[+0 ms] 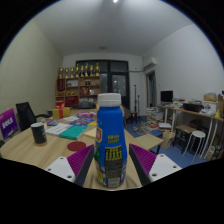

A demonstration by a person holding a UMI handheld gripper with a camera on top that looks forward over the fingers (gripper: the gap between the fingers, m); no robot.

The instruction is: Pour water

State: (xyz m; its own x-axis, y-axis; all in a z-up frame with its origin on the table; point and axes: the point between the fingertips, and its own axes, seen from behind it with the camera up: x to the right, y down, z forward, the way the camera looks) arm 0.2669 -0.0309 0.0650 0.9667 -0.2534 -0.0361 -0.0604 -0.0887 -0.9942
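Gripper (111,165) is closed on the bottle (111,140), with a pad against each side of its lower body. The bottle is up off the table (40,150), upright, long axis vertical, white cap on top.

Likely target is the dark cup (39,132), left and a bit farther out on the table.

Risks:
- The cap looks to be on, so tilting now would pour nothing.
- The grip is low on a tall bottle, so it may pivot or slip as it tips.
- Papers around the cup get wet if the stream overshoots.
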